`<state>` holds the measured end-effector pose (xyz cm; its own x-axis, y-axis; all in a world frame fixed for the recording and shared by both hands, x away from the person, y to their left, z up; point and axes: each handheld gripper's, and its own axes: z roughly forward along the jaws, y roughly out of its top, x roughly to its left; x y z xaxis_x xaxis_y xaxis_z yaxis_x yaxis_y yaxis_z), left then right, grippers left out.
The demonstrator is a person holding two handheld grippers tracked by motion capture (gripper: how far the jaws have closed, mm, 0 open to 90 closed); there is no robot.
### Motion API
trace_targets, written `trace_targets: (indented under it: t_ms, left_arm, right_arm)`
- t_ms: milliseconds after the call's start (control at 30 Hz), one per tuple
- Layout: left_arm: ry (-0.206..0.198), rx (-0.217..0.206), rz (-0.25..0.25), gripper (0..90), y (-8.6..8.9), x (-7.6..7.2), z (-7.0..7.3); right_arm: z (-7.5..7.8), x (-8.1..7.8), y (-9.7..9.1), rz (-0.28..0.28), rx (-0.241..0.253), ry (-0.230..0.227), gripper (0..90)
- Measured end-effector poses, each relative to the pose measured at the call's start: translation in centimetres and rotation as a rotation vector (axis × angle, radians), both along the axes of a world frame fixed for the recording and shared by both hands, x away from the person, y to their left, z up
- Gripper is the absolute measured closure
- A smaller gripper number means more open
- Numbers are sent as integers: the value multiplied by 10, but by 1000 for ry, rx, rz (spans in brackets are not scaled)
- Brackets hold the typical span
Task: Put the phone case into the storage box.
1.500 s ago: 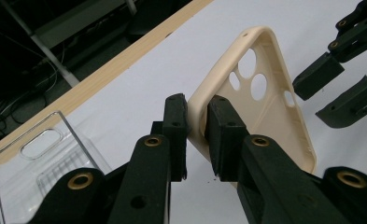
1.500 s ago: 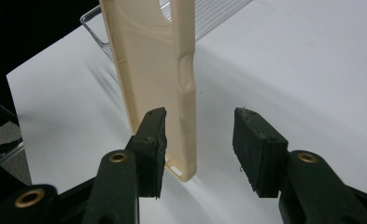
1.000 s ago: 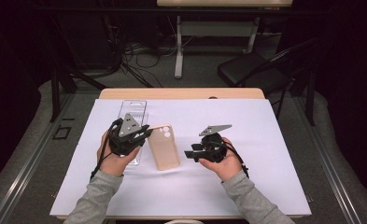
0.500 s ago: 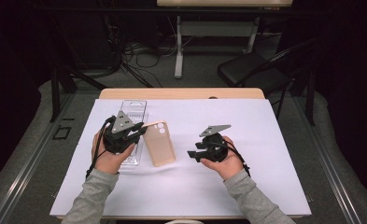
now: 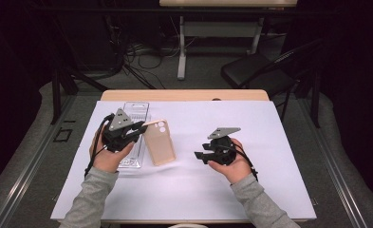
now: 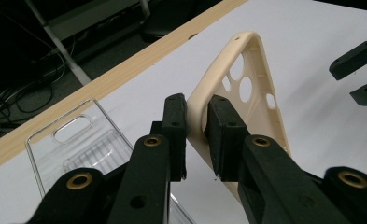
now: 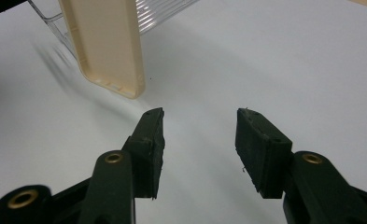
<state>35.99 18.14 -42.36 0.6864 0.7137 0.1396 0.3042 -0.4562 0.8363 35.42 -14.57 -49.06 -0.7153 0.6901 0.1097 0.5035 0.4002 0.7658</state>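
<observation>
Case point(image 5: 159, 141) shifted left since earlier, my left gripper point(image 5: 139, 127) clamping its far rim; right gripper point(image 5: 201, 156) half-open, empty, well right.

The surface point(image 5: 184, 97) has a pale wooden top, with a white sheet point(image 5: 269, 142) covering nearly all of it, leaving a wood strip along the far edge. At centre left of the high view, a clear plastic case point(image 5: 134, 114) lies flat on the sheet.
</observation>
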Motion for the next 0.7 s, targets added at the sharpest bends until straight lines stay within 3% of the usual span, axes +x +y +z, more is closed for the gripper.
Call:
trace_targets:
  t_ms: [700]
  left_arm:
    - [87, -82, -27, 785, -6, 15, -7]
  right_arm:
    - [0, -4, -22, -64, -9, -6, 525]
